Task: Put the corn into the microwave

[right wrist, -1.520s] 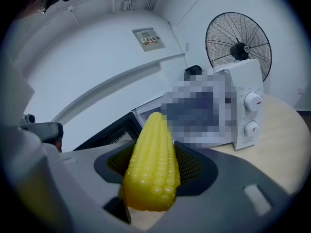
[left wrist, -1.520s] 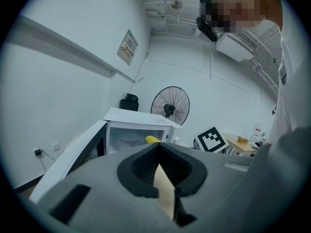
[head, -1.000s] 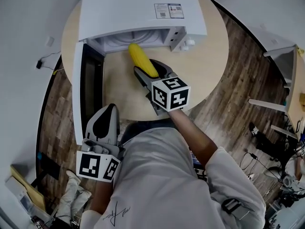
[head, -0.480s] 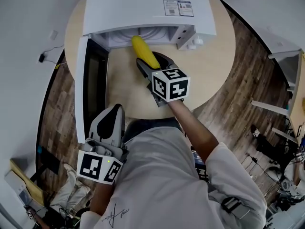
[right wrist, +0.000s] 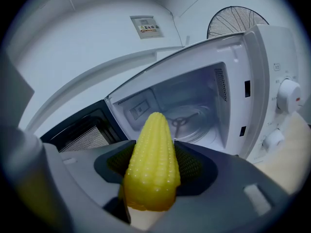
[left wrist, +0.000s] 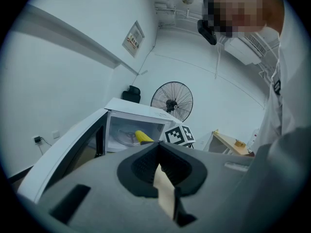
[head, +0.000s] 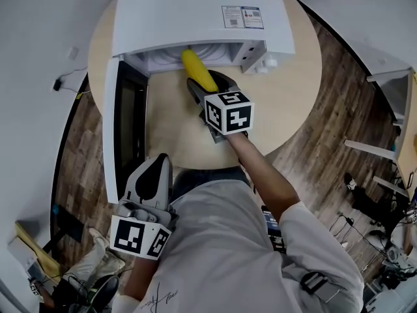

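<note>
One corn cob (head: pixel 195 66), clamped tip-forward in the right gripper (head: pixel 207 83) at the open microwave's (head: pixel 195 12) mouth, aligned for lengthwise entry; left gripper (head: pixel 154 165) closed and empty, parked clear beside the swung door (head: pixel 109 142).

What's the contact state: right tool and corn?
Touching. The right gripper view shows the pads of the right tool pressing both sides of the corn, no gap on either side.

The corn (right wrist: pixel 151 174), lower middle, is glossy yellow plastic, bumpy with moulded kernels. The right gripper (head: pixel 210 87) is matt grey plastic with ribbed black pads (right wrist: pixel 193 163). The microwave (head: pixel 195 12), at top, has a smooth white shell. The bench (head: pixel 287 103) is pale matt wood; the floor (head: pixel 339 77), dark grainy planks.
</note>
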Motion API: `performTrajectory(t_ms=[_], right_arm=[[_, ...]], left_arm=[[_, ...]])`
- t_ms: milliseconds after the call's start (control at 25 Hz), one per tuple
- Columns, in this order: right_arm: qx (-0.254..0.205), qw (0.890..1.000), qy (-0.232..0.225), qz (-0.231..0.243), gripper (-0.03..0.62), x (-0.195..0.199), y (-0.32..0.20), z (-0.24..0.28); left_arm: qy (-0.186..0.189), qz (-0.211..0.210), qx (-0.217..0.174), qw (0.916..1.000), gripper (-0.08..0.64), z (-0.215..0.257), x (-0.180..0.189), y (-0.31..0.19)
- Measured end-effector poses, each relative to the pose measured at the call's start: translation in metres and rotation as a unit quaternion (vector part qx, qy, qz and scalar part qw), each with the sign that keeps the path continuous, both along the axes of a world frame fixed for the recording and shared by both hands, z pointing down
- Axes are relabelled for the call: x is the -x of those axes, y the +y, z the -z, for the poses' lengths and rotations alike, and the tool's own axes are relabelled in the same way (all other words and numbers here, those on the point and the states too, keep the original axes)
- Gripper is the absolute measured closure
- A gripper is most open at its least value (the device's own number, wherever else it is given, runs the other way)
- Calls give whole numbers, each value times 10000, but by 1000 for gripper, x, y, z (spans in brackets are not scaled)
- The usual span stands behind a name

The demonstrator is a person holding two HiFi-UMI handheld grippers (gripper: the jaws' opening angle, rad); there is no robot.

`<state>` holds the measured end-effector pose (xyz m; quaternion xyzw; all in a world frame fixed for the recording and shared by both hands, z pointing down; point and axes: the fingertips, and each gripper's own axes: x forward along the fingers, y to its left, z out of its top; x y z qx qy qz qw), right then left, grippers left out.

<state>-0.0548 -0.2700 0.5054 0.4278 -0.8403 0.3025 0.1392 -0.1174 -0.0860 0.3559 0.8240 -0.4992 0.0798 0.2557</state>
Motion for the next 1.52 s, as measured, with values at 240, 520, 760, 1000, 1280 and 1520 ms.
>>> performTrajectory(t_ms=[240,520,760,1000,1280,1520], right_arm=[[-66,9996,255,-69,333,-4,-14,-12],[-277,9981,527,-152,333,-11,-30,-17],[-407,9964,741,-111,333,-12,-43,-23],[-477,9947,912,-29,331,-9,-56,-28],[-575,9929,1043,74,331,-4,-72,-32],[-605,9916,1134,135,333,2,-85,-36]], left_arm=[[-5,108,-5,9999,569,1,3,0],[-103,370,78,9992,569,-4,14,-1],[214,515,168,9983,569,-10,15,-1],[209,460,245,9984,569,-14,15,-2],[227,327,366,9985,569,-22,6,-2],[312,146,476,9983,569,-25,-8,-1]])
